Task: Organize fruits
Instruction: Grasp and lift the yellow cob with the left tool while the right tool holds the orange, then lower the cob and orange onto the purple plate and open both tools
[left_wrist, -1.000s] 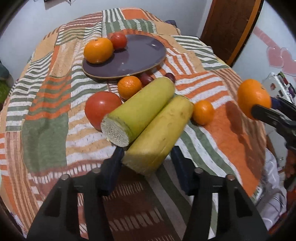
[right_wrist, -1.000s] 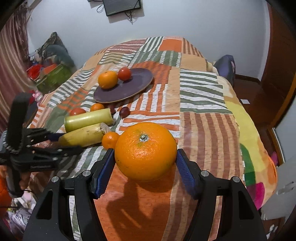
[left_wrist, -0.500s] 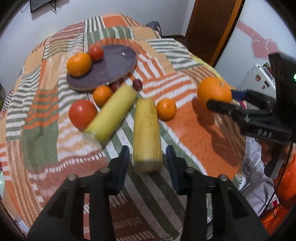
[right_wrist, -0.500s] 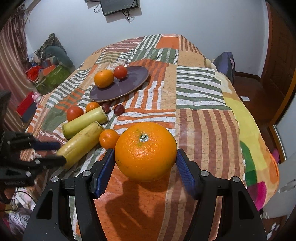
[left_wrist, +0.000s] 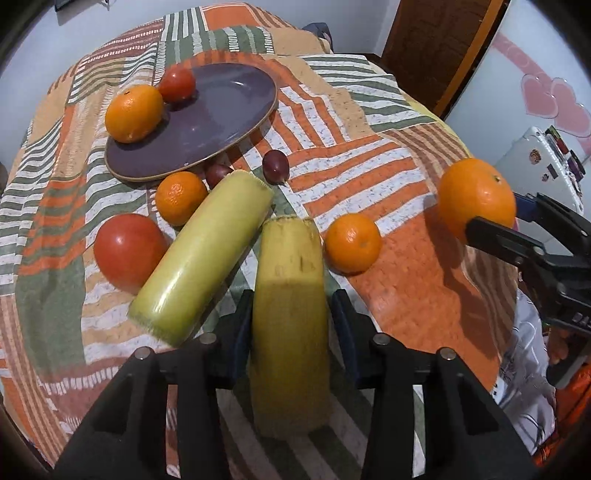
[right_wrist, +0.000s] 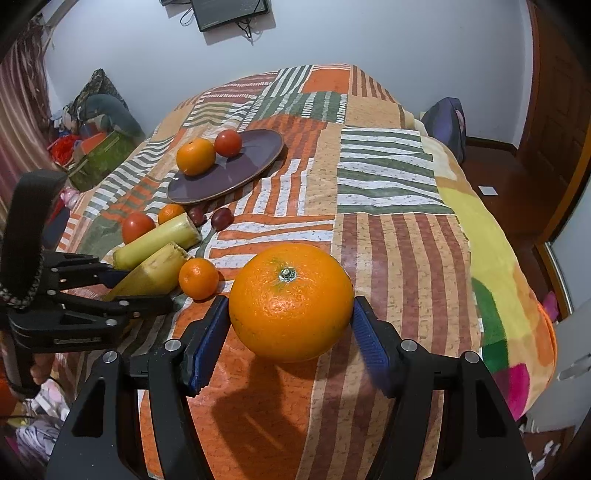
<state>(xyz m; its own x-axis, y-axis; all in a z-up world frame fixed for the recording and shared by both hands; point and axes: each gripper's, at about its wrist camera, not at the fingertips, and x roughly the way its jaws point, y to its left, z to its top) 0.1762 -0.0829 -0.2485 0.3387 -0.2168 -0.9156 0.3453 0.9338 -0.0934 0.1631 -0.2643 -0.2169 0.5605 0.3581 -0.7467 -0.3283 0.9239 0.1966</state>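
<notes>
Right wrist view: right gripper (right_wrist: 291, 325) clamped on big orange (right_wrist: 291, 302), firm and round, so squeeze mid-belly; left gripper (left_wrist: 291, 325) pinches the stiff yellow stalk (left_wrist: 290, 314).

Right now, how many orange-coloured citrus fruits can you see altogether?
4. One orange sits on the purple plate, one small one lies just below the plate, another small one lies right of the yellow stalk, and the right gripper holds the big orange. None seem hidden.

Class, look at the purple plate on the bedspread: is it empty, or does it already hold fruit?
Not empty. The purple plate holds an orange and a tomato at one edge; the rest is bare.
</notes>
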